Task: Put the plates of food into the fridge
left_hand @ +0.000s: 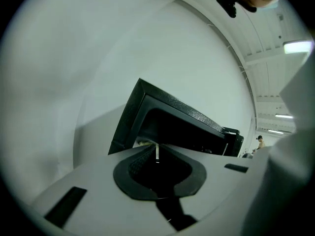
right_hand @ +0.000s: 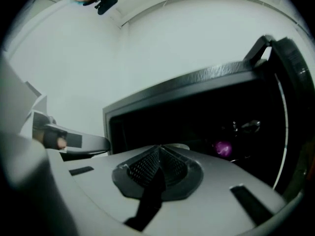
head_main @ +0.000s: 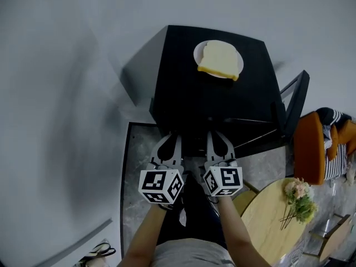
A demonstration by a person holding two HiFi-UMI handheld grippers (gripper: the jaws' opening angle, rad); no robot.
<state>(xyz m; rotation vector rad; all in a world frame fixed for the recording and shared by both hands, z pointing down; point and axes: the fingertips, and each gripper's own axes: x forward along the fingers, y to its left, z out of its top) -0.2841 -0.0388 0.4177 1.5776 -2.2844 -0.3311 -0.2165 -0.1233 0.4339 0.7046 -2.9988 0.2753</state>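
Observation:
A white plate [head_main: 218, 59] with a slice of toast [head_main: 219, 60] rests on top of a black mini fridge [head_main: 194, 96]. The fridge door [head_main: 295, 102] hangs open to the right. My left gripper [head_main: 177, 136] and right gripper [head_main: 212, 134] are side by side, low in front of the open fridge, both shut and holding nothing. In the left gripper view the shut fingertips [left_hand: 156, 154] point at the fridge's [left_hand: 172, 107] dark opening. The right gripper view shows the shut jaws [right_hand: 158, 150] before the dark interior [right_hand: 206, 127]. A pale rim just past the tips is too hidden to identify.
An orange chair [head_main: 308, 149] stands right of the fridge door. A round wooden table [head_main: 270, 224] with a bunch of flowers [head_main: 297, 199] is at the lower right. White wall surrounds the fridge on the left and behind. The floor [head_main: 133, 193] is grey marbled.

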